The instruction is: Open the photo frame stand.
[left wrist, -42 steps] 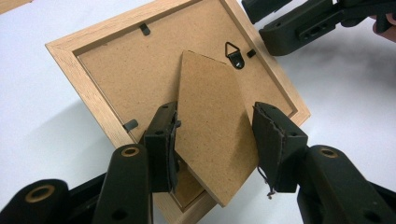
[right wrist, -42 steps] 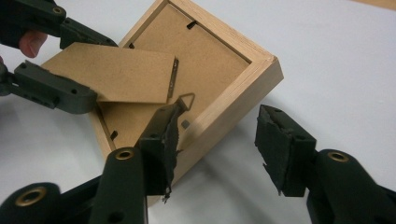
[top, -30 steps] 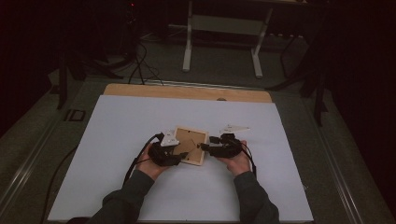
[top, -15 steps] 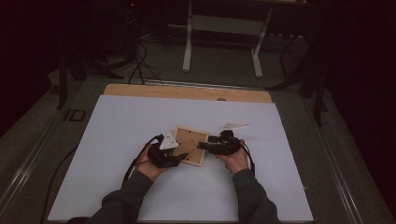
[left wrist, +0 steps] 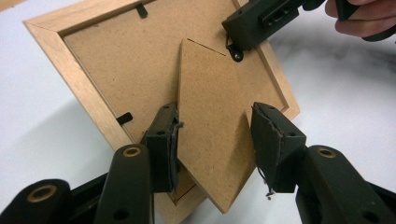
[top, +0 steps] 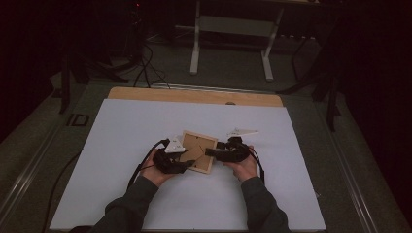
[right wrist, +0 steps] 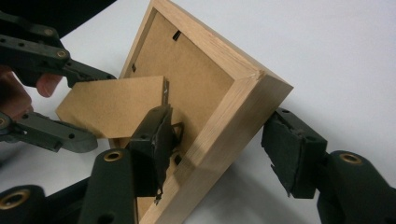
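Note:
A light wooden picture frame (top: 197, 150) lies face down mid-table, its brown fibreboard back up. My left gripper (top: 187, 163) comes in from the frame's near left corner. In the left gripper view its jaws (left wrist: 215, 135) are shut on the stand flap (left wrist: 210, 116), which is lifted off the back. My right gripper (top: 209, 153) reaches in from the right. Its jaws (right wrist: 219, 140) straddle a frame rail (right wrist: 233, 93): the inner pad rests on the back by a black clip, the outer pad stands off the wood. They have just been closing, with that rail between them.
A white sheet (top: 121, 131) covers the table, with a bare wooden strip (top: 194, 95) along its far edge. Beyond it, on the dark floor, stand a grey metal frame's legs (top: 195, 48) and some cables (top: 145, 68).

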Available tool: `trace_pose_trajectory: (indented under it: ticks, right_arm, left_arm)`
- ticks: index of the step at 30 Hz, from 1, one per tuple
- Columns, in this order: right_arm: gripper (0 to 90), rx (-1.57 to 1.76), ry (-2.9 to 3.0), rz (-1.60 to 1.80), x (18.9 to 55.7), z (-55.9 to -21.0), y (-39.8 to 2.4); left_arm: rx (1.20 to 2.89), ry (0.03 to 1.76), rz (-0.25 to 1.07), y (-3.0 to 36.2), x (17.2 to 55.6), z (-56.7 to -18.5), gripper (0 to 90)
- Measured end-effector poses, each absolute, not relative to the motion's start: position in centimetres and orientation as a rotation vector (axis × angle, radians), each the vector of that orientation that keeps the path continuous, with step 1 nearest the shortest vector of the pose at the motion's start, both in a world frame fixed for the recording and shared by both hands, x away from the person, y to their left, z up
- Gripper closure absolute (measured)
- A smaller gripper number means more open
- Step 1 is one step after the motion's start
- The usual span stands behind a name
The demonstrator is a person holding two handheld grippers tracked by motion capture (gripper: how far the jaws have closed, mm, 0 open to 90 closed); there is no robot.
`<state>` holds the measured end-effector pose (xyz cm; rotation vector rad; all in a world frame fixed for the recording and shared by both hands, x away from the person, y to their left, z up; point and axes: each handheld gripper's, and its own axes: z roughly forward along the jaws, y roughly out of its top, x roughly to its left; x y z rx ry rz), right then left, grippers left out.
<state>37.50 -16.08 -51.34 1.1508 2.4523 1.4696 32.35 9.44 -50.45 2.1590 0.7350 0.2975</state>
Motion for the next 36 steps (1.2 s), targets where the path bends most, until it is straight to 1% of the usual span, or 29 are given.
trace_pose_trajectory:
  ticks: [5, 6, 13, 15, 18, 27, 36]
  right_arm:
    - [47.1, 1.136, 2.441, 1.501, 37.3, -51.0, -16.2]
    - [49.7, 1.128, 2.439, 1.507, 37.3, -50.9, -16.2]
    - [51.7, 1.11, 2.411, 1.505, 36.9, -50.4, -16.4]
    - [55.2, 1.108, 2.39, 1.509, 36.8, -50.1, -16.5]
    - [57.8, 1.102, 2.361, 1.52, 36.7, -49.7, -16.7]
    - [60.5, 1.088, 2.317, 1.514, 36.5, -49.2, -17.1]
    - [60.1, 1.07, 2.298, 1.492, 36.6, -48.7, -17.2]
  left_arm:
    - [2.179, 0.726, 0.286, 9.1, 32.4, -50.4, 56.4]
    - [2.195, 0.722, 0.292, 8.8, 32.4, -50.4, 56.4]
    - [2.22, 0.72, 0.334, 8.4, 32.3, -50.3, 58.1]
    - [2.227, 0.722, 0.357, 8.1, 32.3, -50.3, 58.6]
    - [2.231, 0.725, 0.367, 8.0, 32.6, -50.2, 59.6]
    - [2.222, 0.742, 0.401, 7.4, 33.2, -50.1, 61.2]
    - [2.219, 0.756, 0.415, 6.8, 33.8, -50.4, 62.3]
